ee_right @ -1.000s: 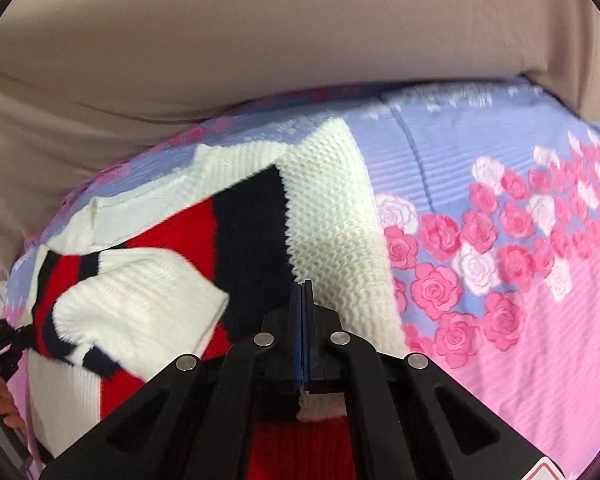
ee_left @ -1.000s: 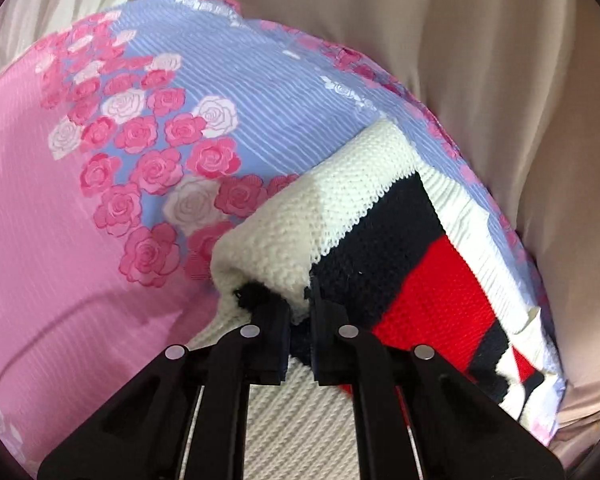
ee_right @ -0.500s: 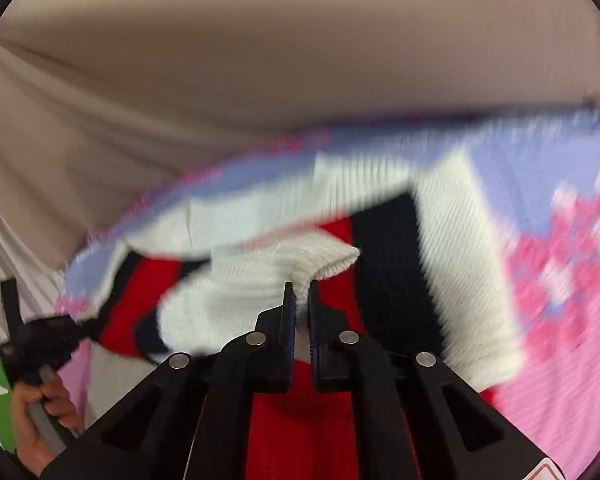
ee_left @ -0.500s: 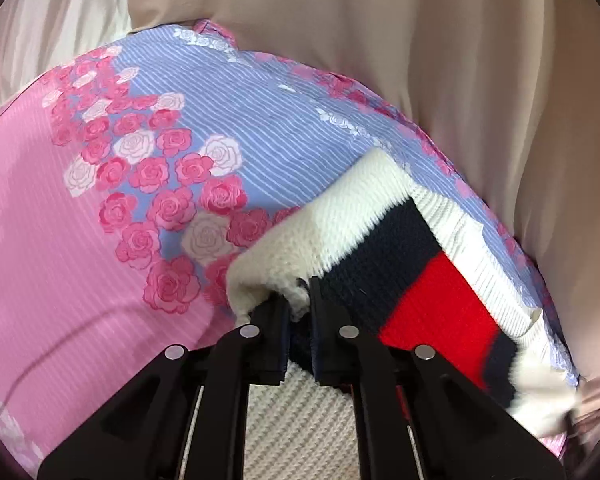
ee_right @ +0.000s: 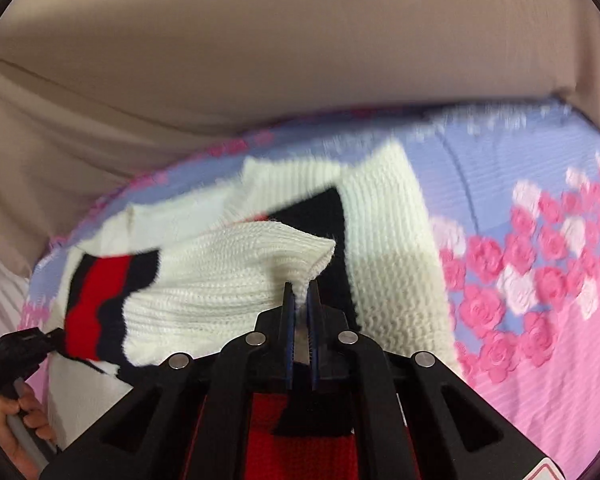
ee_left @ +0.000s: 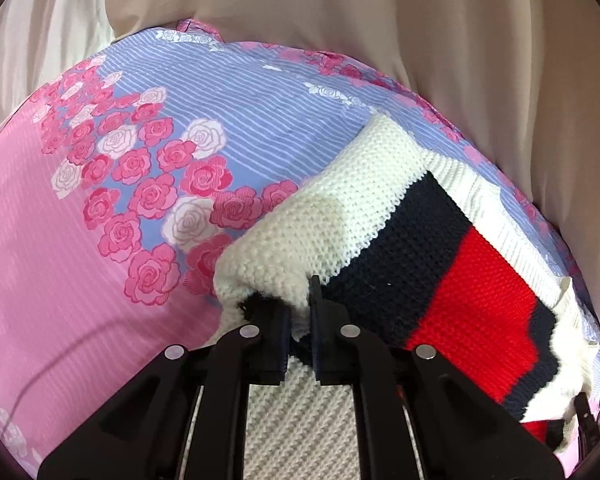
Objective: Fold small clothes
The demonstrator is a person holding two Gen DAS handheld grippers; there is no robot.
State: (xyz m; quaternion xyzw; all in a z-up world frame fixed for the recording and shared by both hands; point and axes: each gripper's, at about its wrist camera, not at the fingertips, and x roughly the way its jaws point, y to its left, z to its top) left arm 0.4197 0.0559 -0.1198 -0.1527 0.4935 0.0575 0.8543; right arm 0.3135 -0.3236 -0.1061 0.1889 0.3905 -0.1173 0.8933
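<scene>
A small knit sweater (ee_left: 420, 248) with white, navy and red stripes lies on a floral bed sheet (ee_left: 80, 248). My left gripper (ee_left: 300, 312) is shut on the sweater's white corner and holds it bunched. In the right wrist view the sweater (ee_right: 384, 220) spreads toward the bed's far edge. My right gripper (ee_right: 300, 300) is shut on the white cuff of the sleeve (ee_right: 236, 272) and holds it lifted over the sweater's body. The left gripper (ee_right: 20, 352) and the hand that holds it show at the lower left of that view.
The sheet (ee_right: 560, 360) is pink near me, and lilac with pink and white roses farther off. Beige fabric (ee_left: 420, 20) rises behind the bed and along its far side (ee_right: 260, 60).
My right gripper let go of the sweater's hem, swung left and took hold of the sleeve cuff, which it now lifts over the body. My left gripper kept its hold and barely shifted.
</scene>
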